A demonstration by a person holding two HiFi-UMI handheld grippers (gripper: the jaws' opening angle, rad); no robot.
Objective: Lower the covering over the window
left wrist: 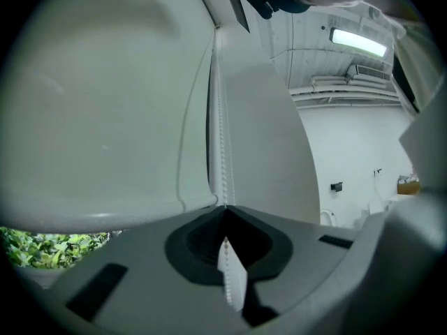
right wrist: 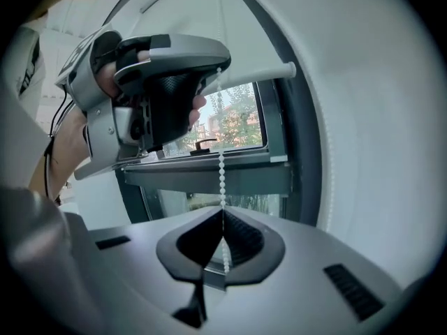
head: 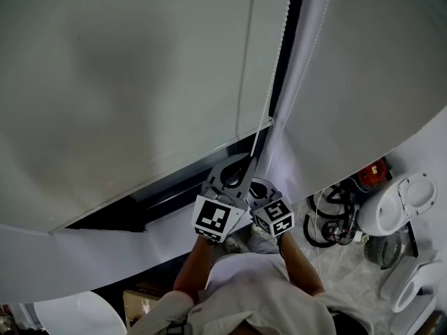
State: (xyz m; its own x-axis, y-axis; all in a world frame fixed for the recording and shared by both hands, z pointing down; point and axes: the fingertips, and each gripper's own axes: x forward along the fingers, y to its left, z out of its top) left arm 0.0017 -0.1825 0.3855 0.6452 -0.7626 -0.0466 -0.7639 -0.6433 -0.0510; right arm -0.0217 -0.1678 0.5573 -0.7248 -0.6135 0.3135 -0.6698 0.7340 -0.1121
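Window (right wrist: 230, 128): left tongs (left wrist: 223, 209) above right tongs (right wrist: 222, 212)

- My left gripper (left wrist: 224, 209) fills the near bottom of the view, its jaws pressed together on the chain (left wrist: 221, 117).
- The chain runs straight up from the jaw tips. It shows again below them, in the dark hollow between the jaws.
- Left of the chain, the blind (left wrist: 98, 110) covers most of what I see; its lower edge curves just above the gripper.
- A thin cord (left wrist: 183, 152) curves down over the blind, just beside the chain.
- Under the blind's edge, far left, I see green leaves (left wrist: 42, 246).
- Right of the chain stands a second pale panel (left wrist: 265, 138).
- Further right is a white wall (left wrist: 349, 145) with a small dark fitting (left wrist: 336, 186), and a lit lamp (left wrist: 357, 42) on the ceiling.
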